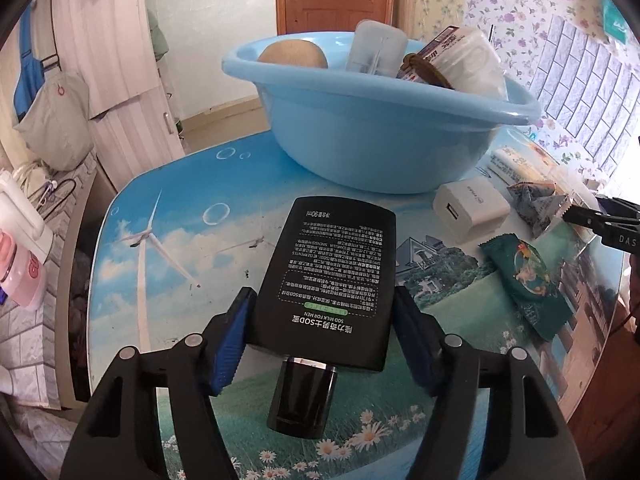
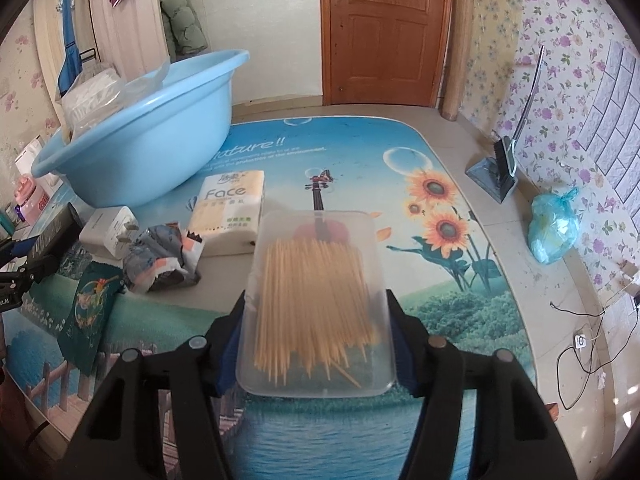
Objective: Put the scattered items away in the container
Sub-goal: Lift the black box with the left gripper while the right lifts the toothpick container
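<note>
Left gripper (image 1: 320, 320): clamped on flat black lotion bottle (image 1: 332, 284), white print on its back, round black cap nearest the camera, held above the table (image 1: 168, 208). Right gripper (image 2: 316, 328): clamped on clear plastic box (image 2: 320, 300) of pale toothpicks, held over the table. Light-blue basin (image 1: 380, 136): upright on the table, several items inside. Loose beside it: white charger (image 1: 470, 210), tissue pack (image 2: 232, 204), green snack packet (image 1: 528, 276).
</note>
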